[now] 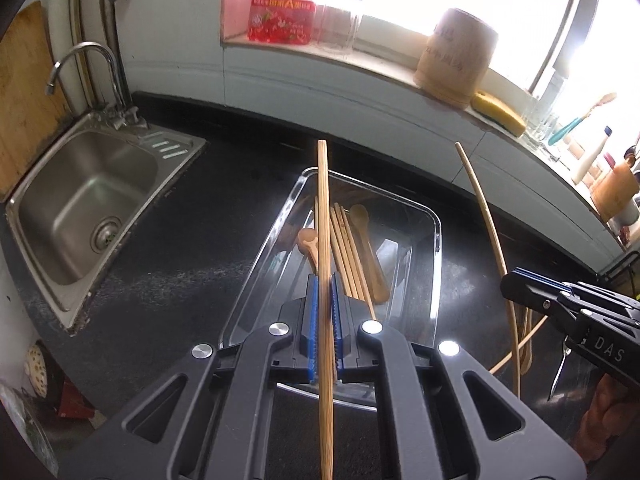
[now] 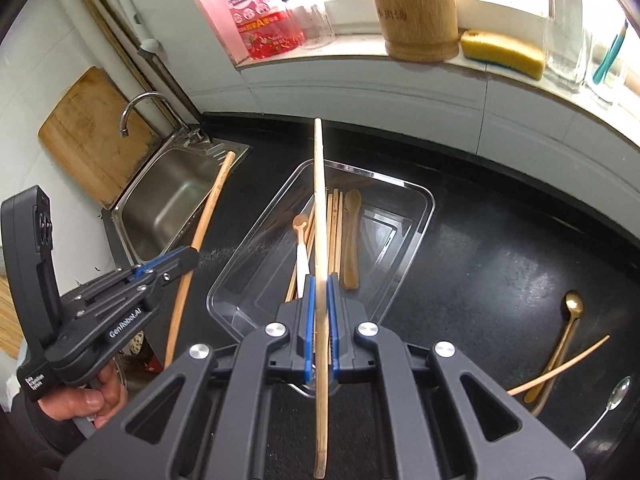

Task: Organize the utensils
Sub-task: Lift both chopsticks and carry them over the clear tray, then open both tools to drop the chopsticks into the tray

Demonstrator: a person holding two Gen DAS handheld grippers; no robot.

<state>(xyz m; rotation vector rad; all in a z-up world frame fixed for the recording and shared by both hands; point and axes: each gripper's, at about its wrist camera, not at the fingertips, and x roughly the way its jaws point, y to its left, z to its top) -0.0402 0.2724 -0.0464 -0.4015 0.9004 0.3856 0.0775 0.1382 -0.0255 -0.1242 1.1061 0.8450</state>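
Each claw, left claw (image 1: 325, 300) and right claw (image 2: 322, 300), clamps one chopstick (image 1: 323, 216) lengthwise, with the clear tray (image 1: 434, 248) directly ahead below both, its long axis aligned.

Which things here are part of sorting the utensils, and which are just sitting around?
Part of the job: left gripper and right gripper, each clamping a chopstick; clear tray; gold spoon.

Lying about: sink, cutting board, sponge, bamboo holder.
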